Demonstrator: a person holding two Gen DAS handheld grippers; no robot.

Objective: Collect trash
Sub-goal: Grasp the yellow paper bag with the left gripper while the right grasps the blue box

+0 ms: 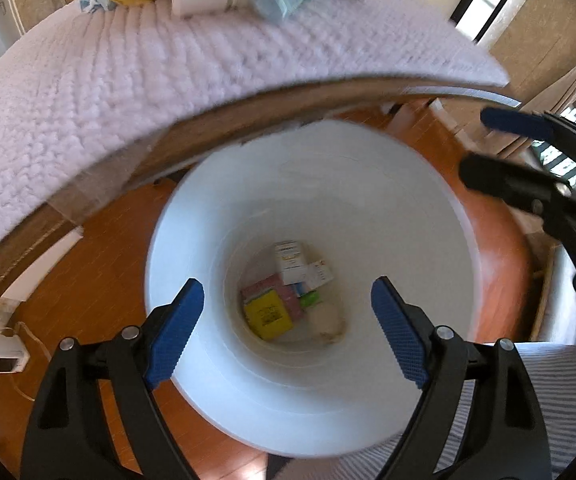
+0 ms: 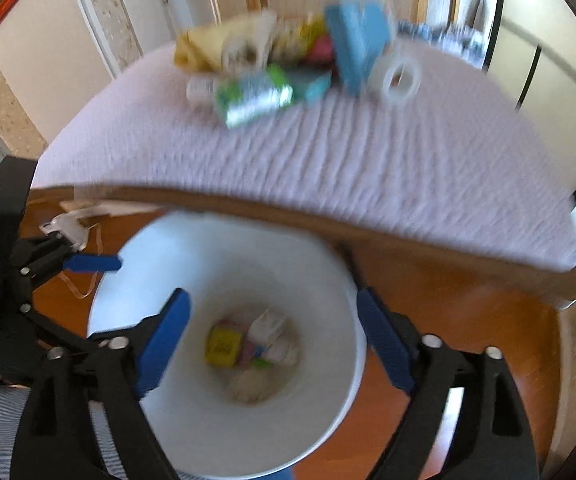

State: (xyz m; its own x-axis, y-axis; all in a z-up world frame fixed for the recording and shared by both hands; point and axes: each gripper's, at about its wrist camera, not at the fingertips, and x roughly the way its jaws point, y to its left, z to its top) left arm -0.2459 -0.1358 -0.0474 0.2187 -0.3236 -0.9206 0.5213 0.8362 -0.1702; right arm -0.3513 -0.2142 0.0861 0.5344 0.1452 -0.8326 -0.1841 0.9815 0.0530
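Observation:
A white bin [image 1: 408, 208] stands on the wooden floor beside the table; it also shows in the right wrist view [image 2: 191, 248]. Inside lie a yellow box [image 1: 267, 316], a pink packet, white cartons and crumpled paper. My left gripper [image 1: 288, 296] is open and empty above the bin. My right gripper [image 2: 271, 312] is open and empty above the same bin; it shows at the right of the left wrist view [image 1: 496, 148]. A pile of trash [image 2: 279, 68] sits at the far side of the table: a blue box, a green pack, a tape roll, a yellow cloth.
The table carries a pale lilac quilted cover [image 1: 127, 80] with a wooden edge [image 2: 328, 216] just beyond the bin. A white plug and cable [image 1: 3, 354] lie on the floor at the left. Striped fabric [image 1: 560, 400] is at the lower right.

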